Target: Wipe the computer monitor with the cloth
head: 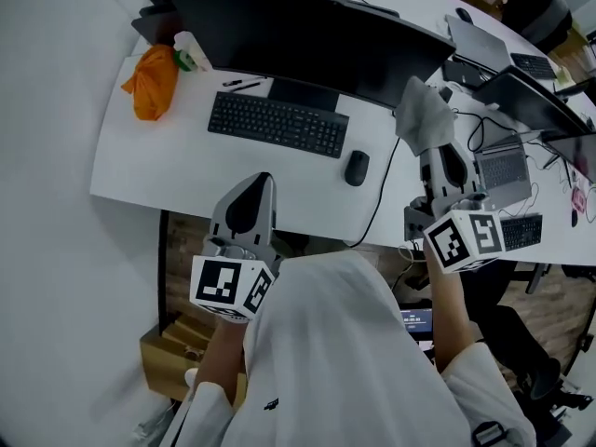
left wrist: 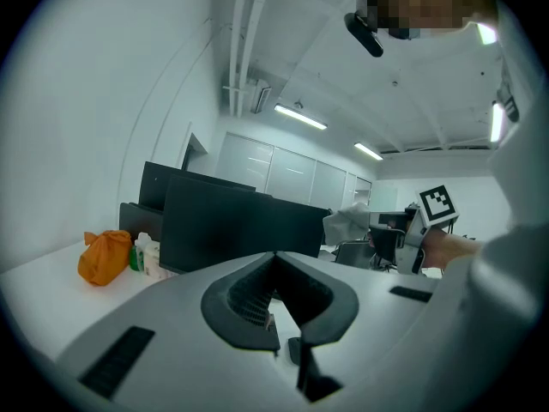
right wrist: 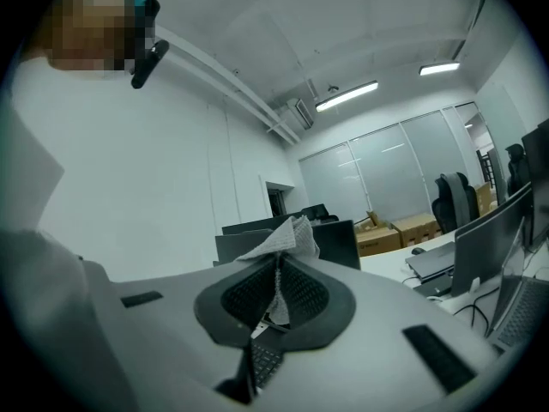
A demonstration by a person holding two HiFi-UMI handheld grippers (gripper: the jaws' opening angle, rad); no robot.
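Observation:
The black computer monitor (head: 307, 40) stands at the back of the white desk (head: 168, 161), screen dark, and also shows in the left gripper view as a dark panel (left wrist: 232, 230). My right gripper (head: 438, 147) is shut on a grey cloth (head: 424, 115), which bunches above the jaws just right of the monitor's right end; the cloth (right wrist: 279, 243) sticks up between the closed jaws. My left gripper (head: 253, 186) hangs over the desk's front edge below the keyboard (head: 277, 124), jaws shut with nothing in them.
A black mouse (head: 357, 168) lies right of the keyboard. An orange bag (head: 154, 82) and a small bottle (head: 191, 52) sit at the desk's back left. Laptops (head: 503, 170), cables and more screens crowd the neighbouring desk at right. A cardboard box (head: 172, 347) sits on the floor.

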